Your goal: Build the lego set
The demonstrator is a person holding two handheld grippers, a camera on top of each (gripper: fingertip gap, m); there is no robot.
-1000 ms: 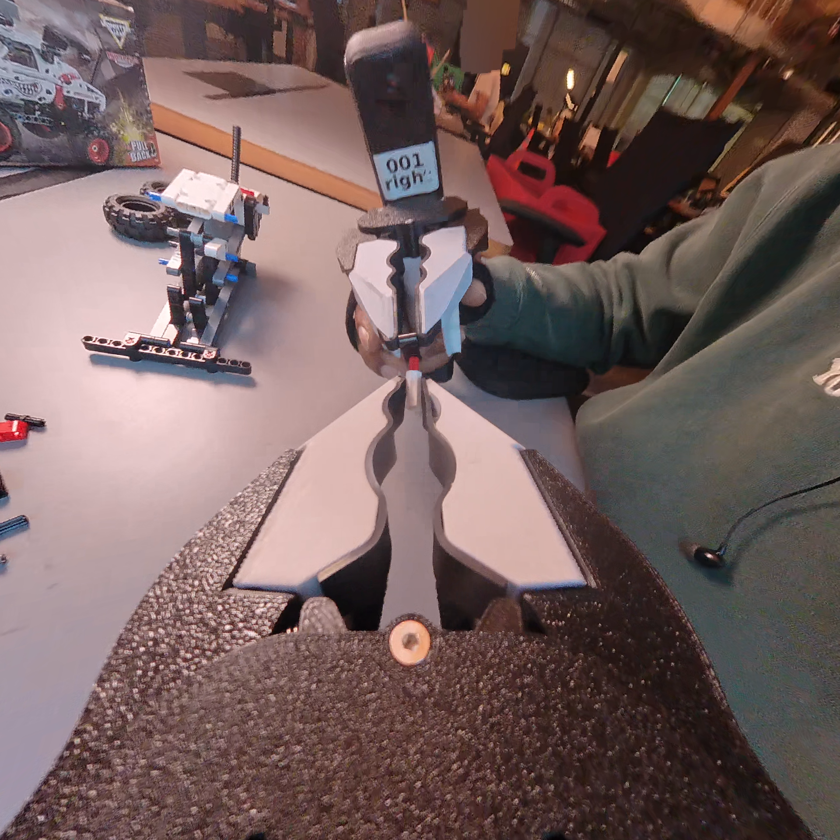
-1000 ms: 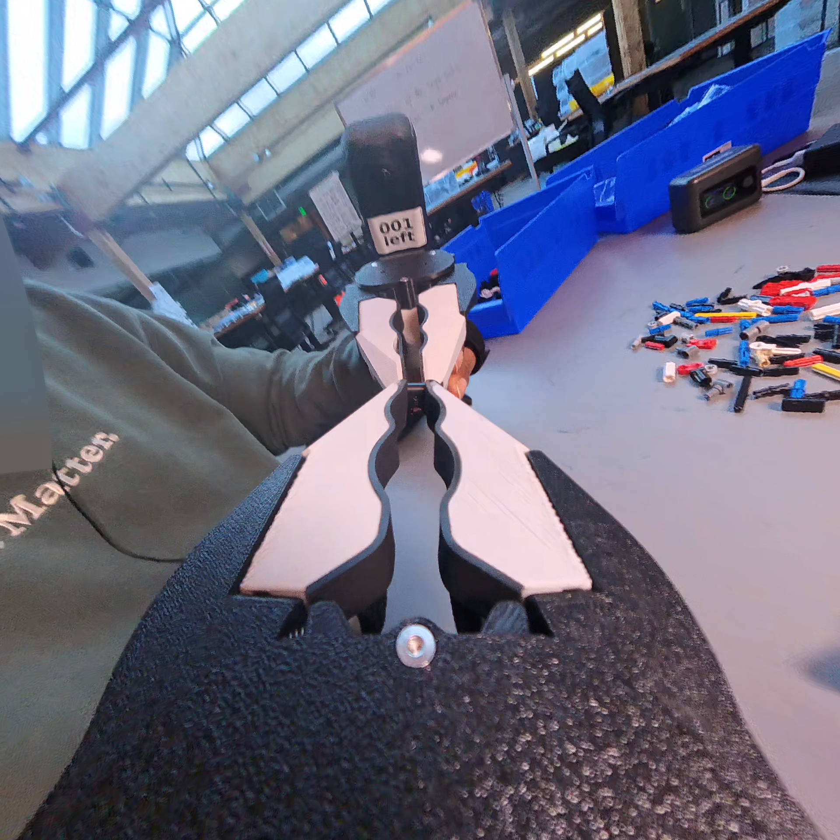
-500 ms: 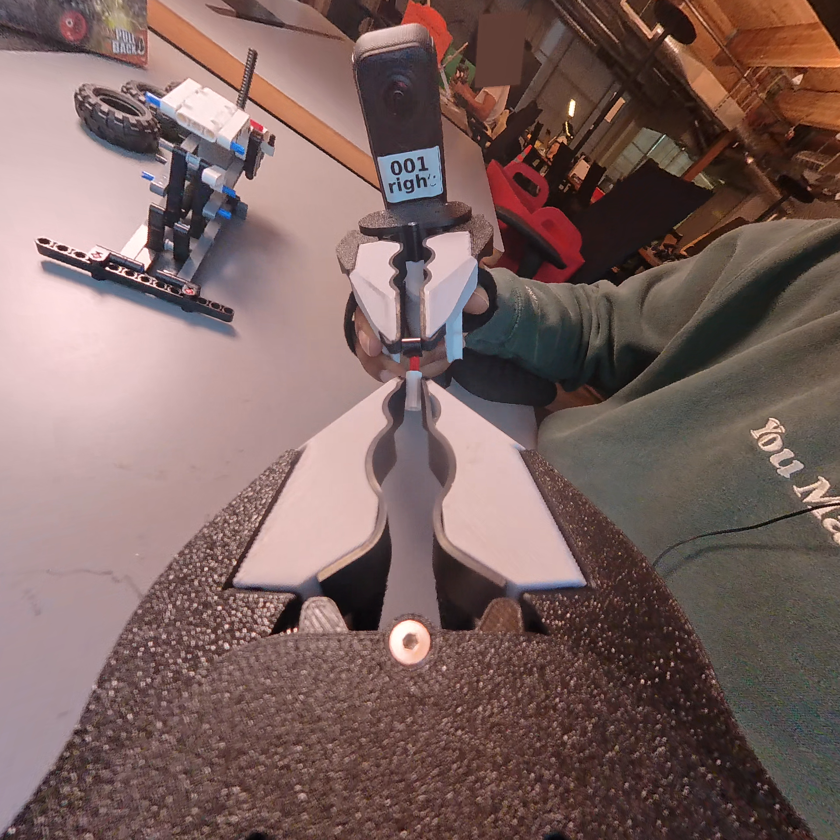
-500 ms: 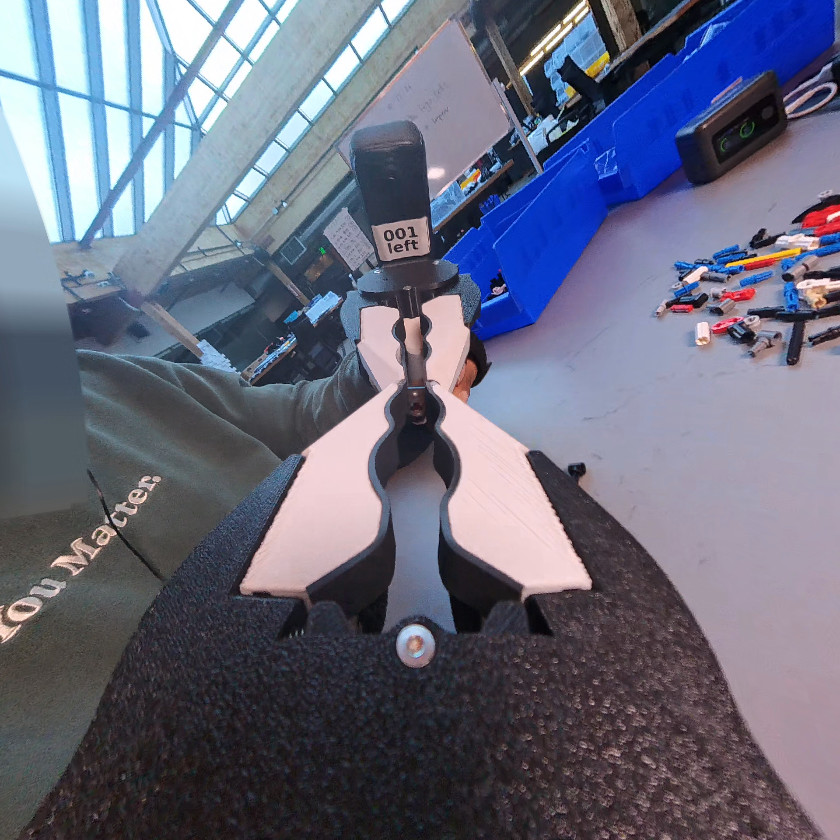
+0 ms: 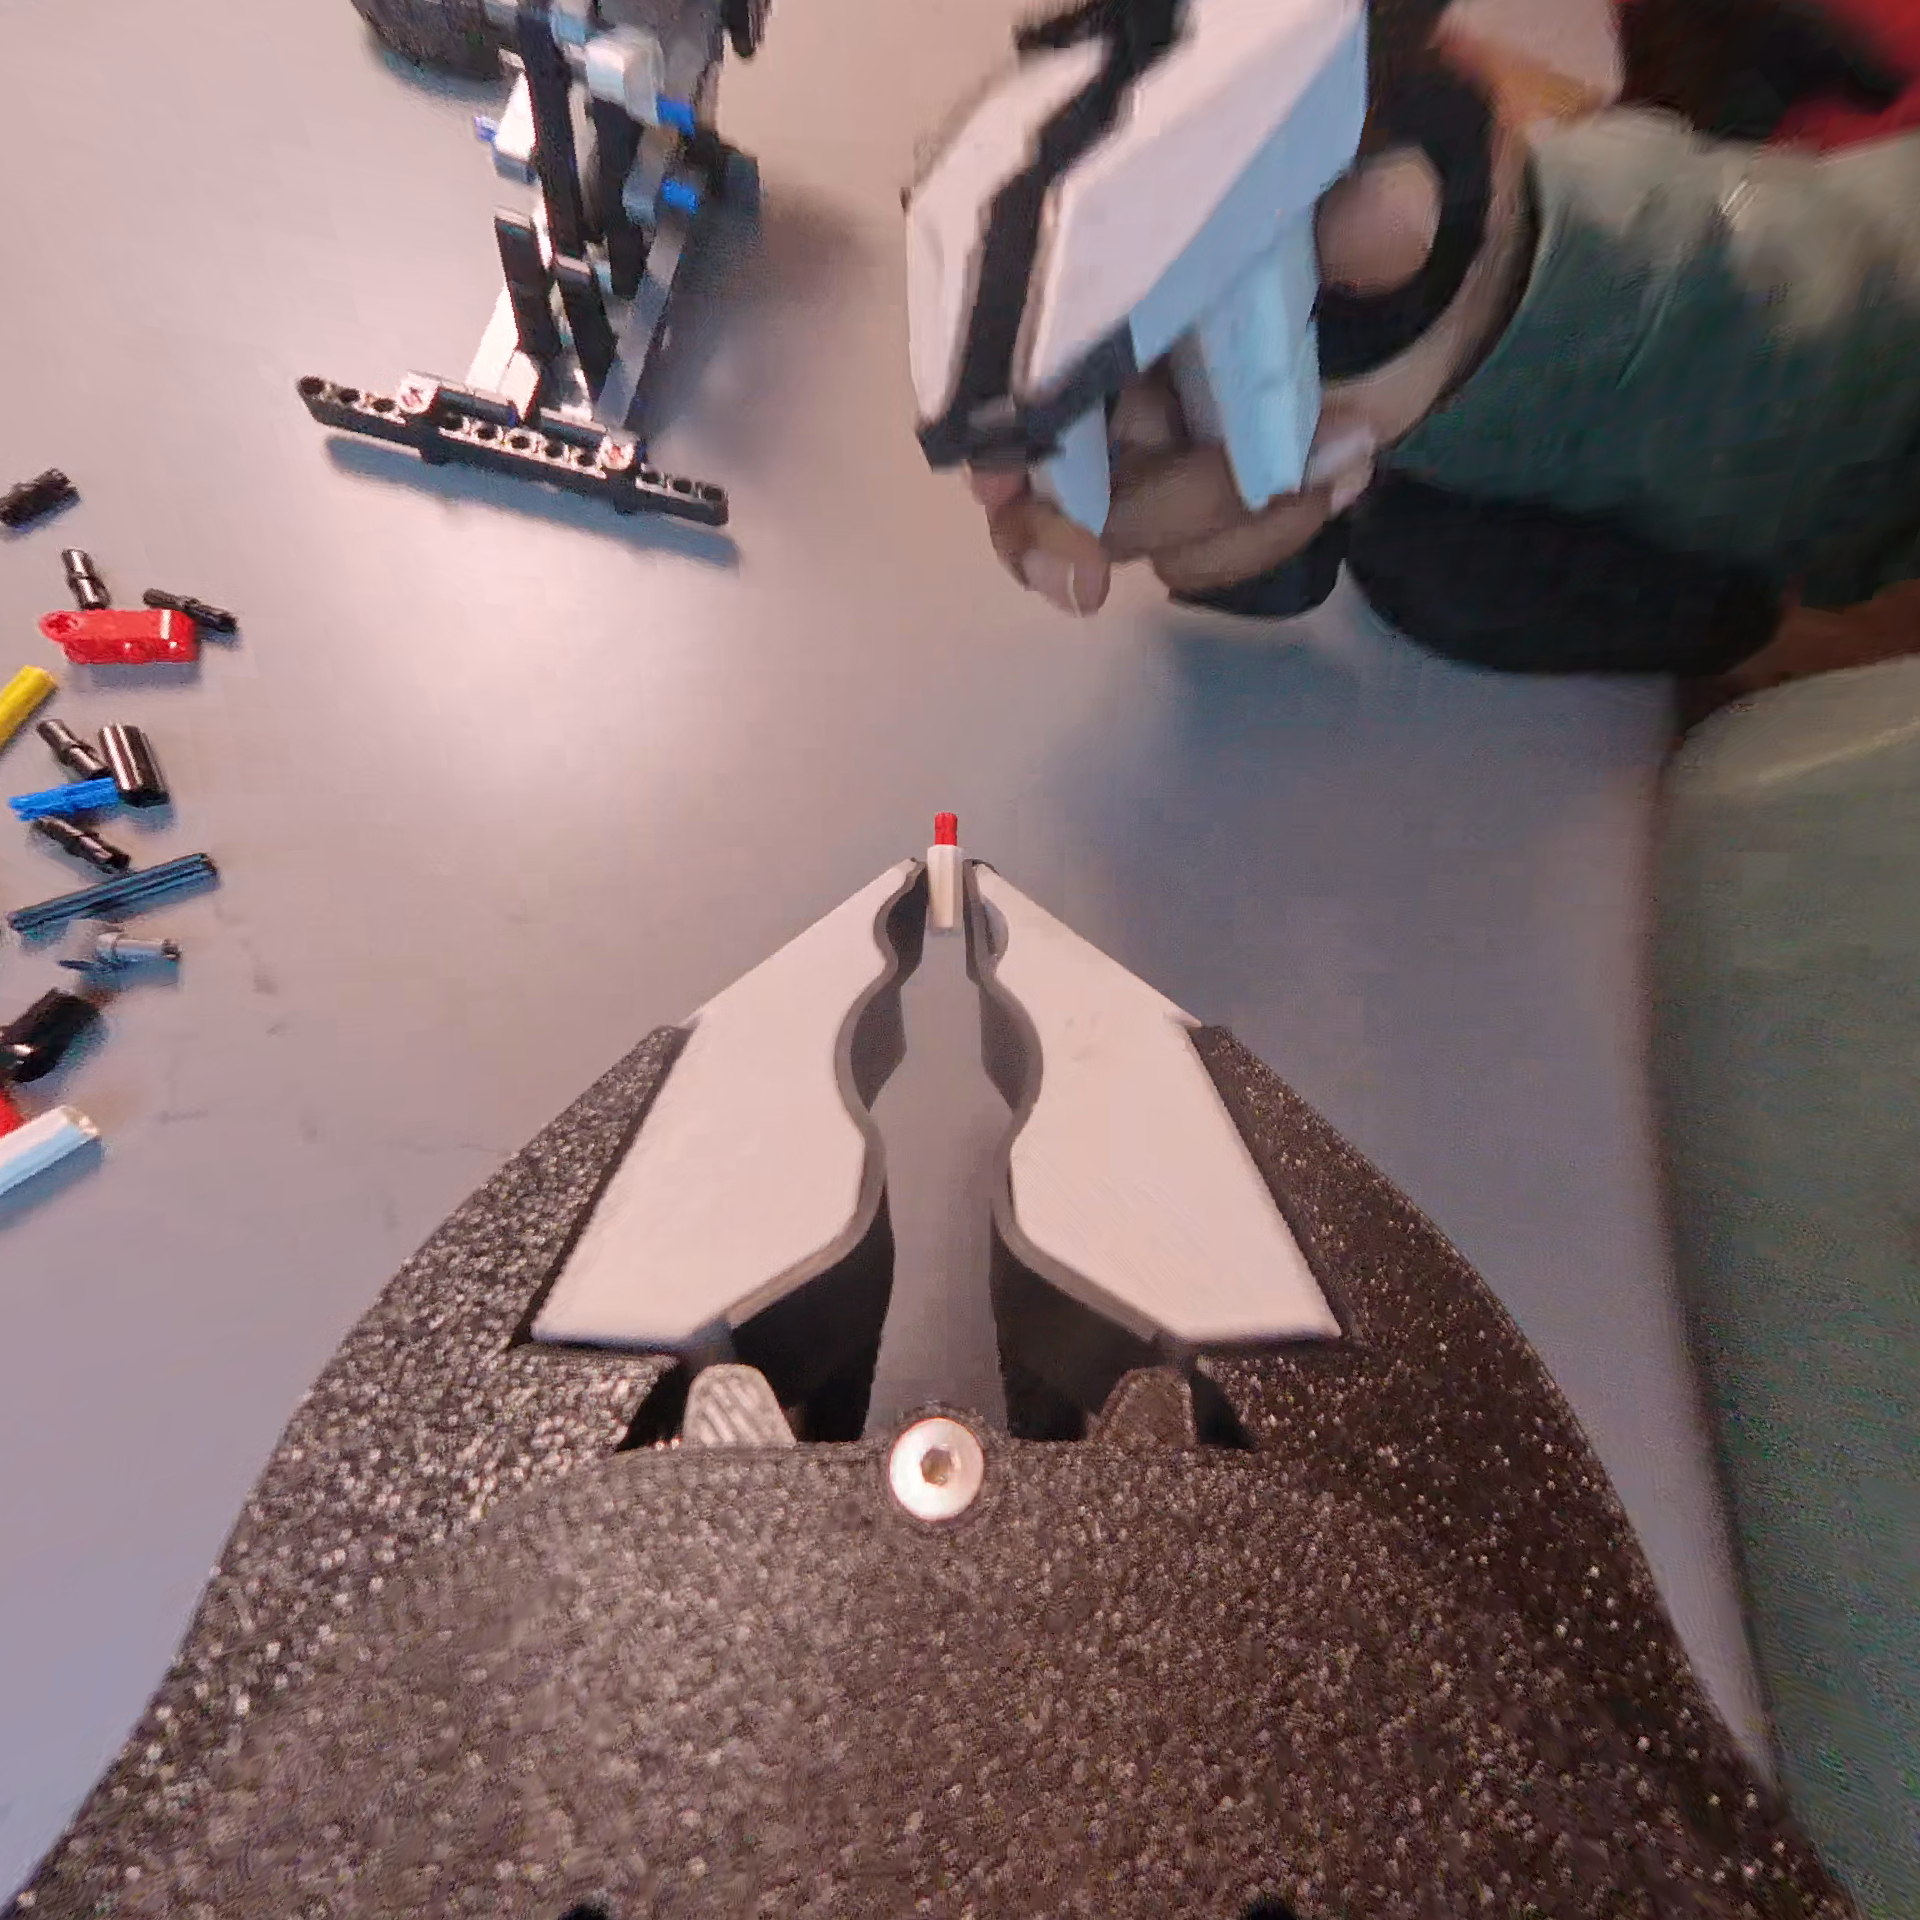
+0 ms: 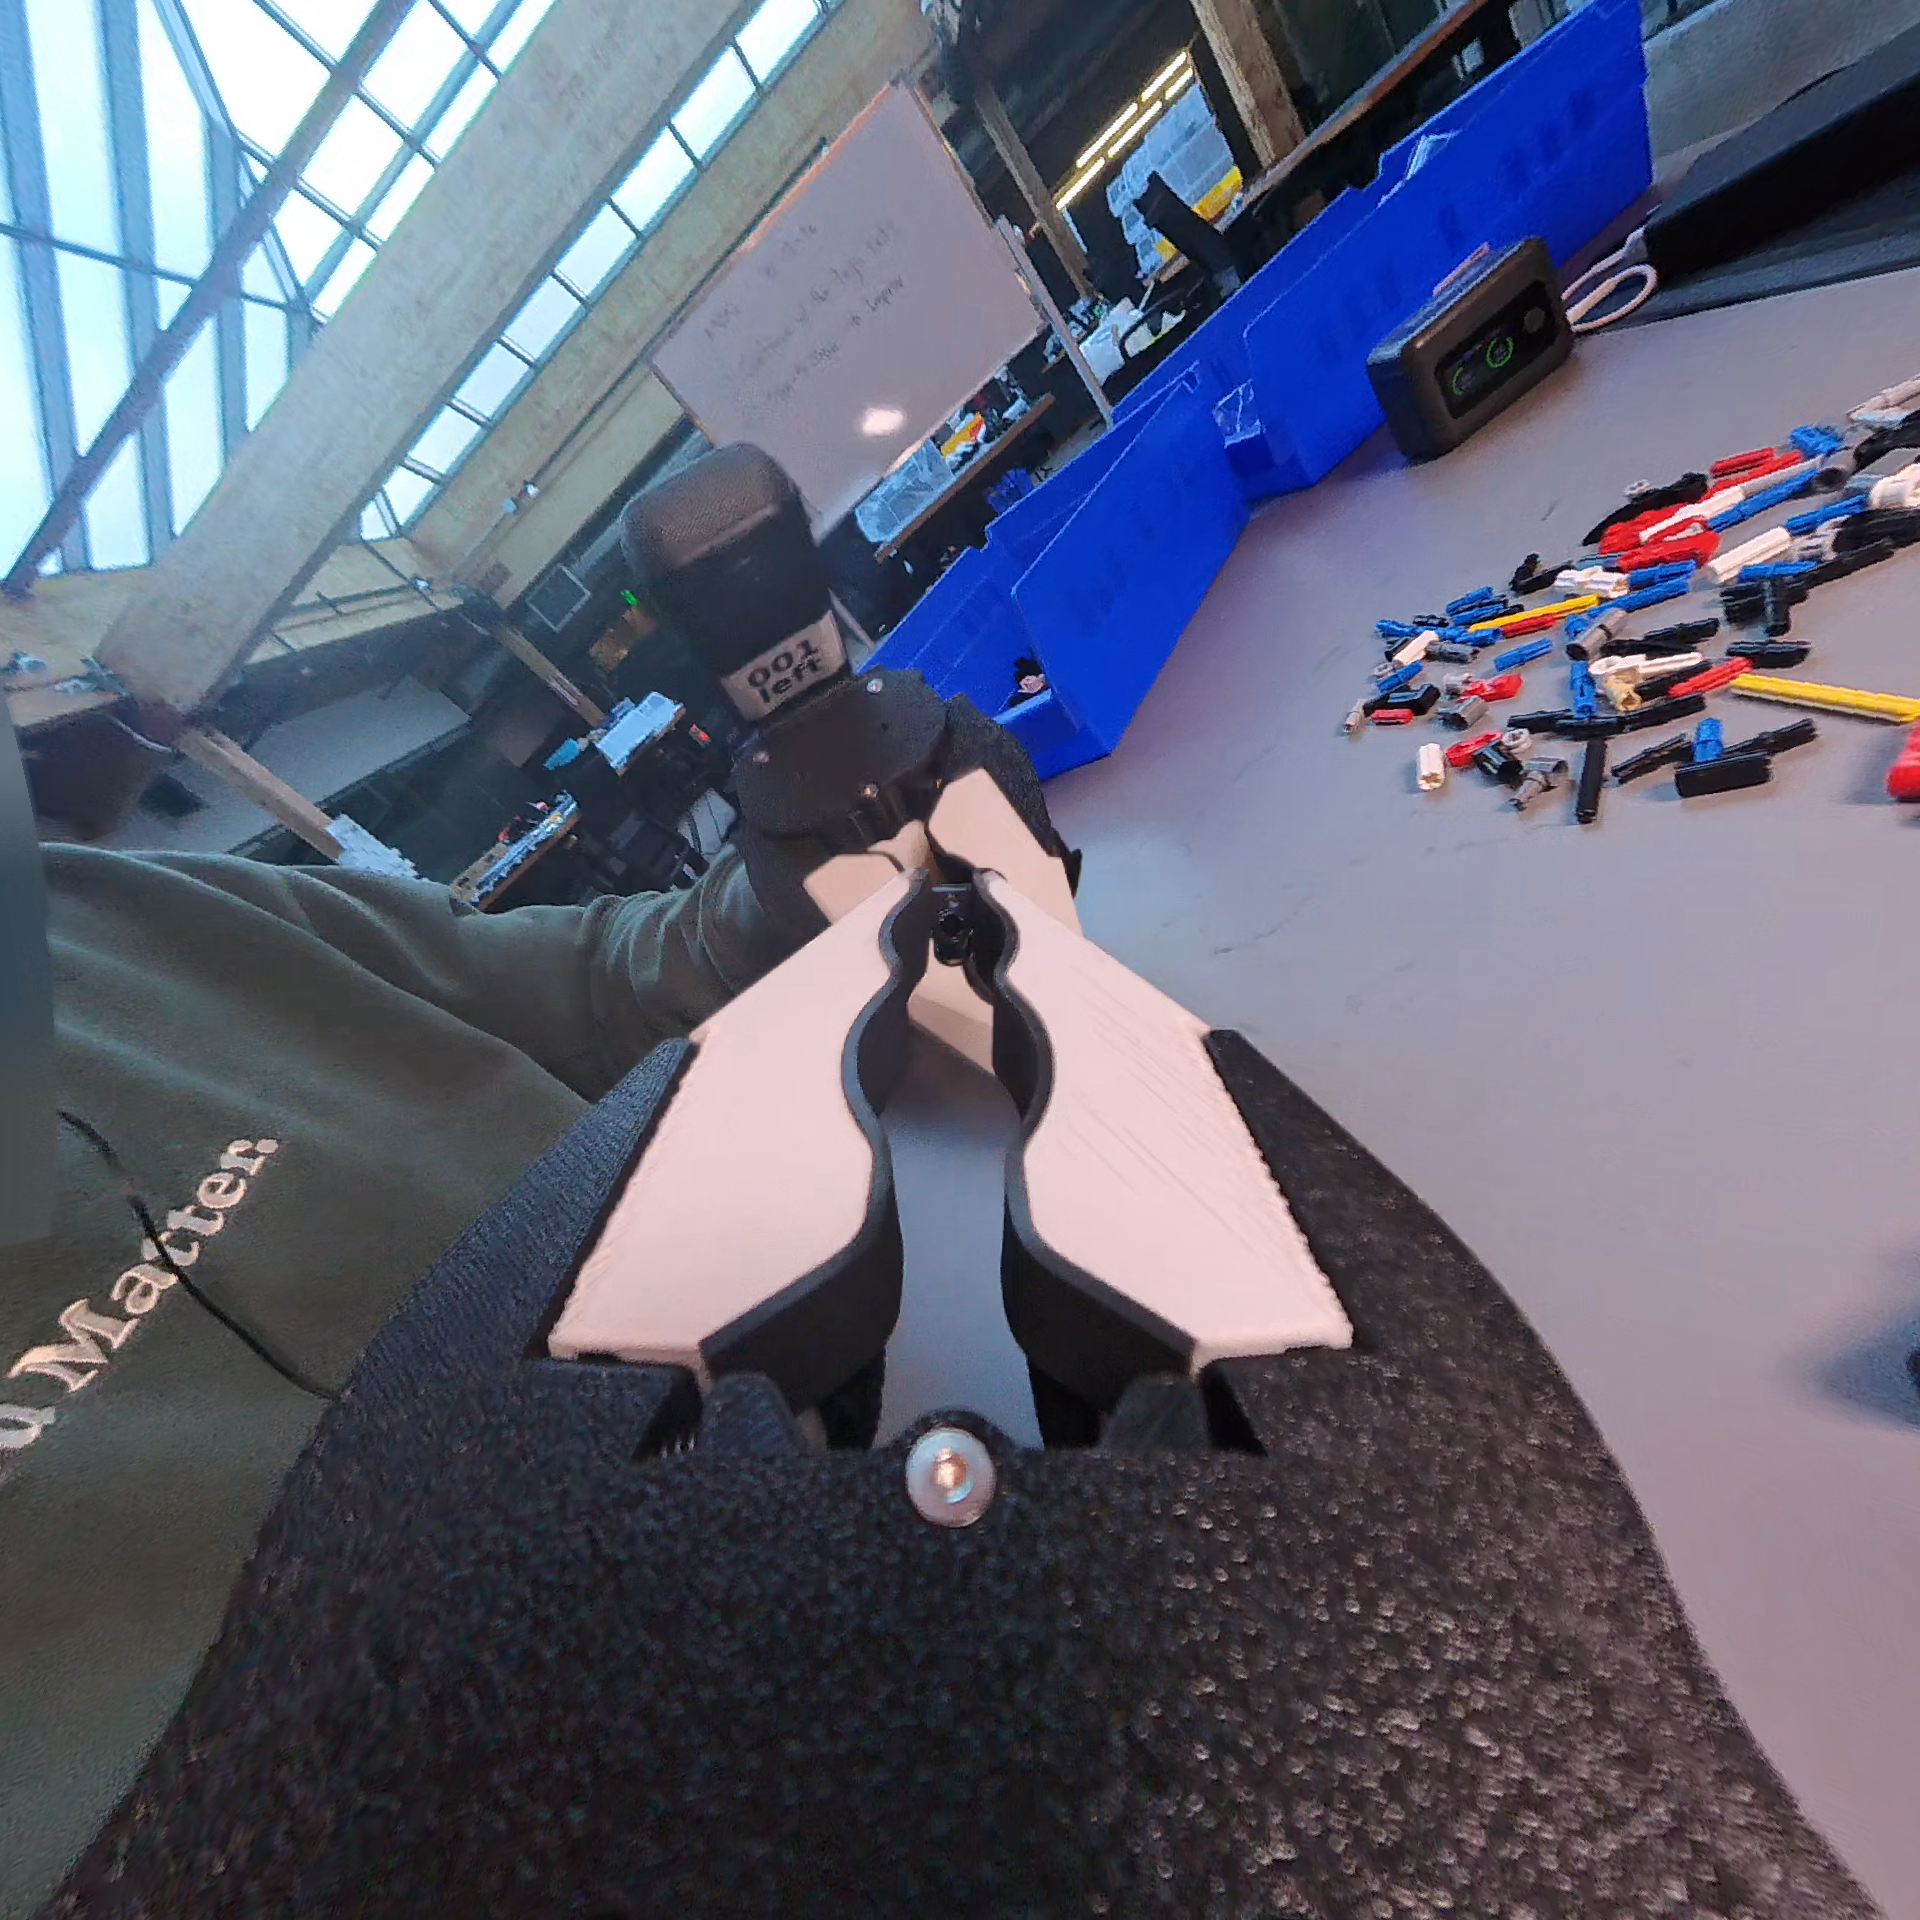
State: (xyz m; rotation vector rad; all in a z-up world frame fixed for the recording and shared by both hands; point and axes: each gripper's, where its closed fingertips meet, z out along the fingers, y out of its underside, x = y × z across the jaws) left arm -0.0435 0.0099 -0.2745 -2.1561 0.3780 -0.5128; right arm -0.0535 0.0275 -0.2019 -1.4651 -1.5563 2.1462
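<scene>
Lego car [image 5: 582, 208] sits half built on the table [image 5: 520, 727], far from both grippers. Left gripper [image 5: 943, 883] pinches a white piece [image 5: 943, 888] with a red pin [image 5: 943, 828] poking out, ready to join. Only the right view shows the right gripper [image 6: 948, 914] squeezing a black pin [image 6: 948, 925], and the big parts pile [image 6: 1642, 644].

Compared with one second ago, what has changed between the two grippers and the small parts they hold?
The grippers, tip to tip before, have separated. The left gripper now points down at the table, clamping the white connector with its red pin. The right gripper pulled away with the small black piece. Both grips stayed shut; the partly built chassis stays put.
</scene>
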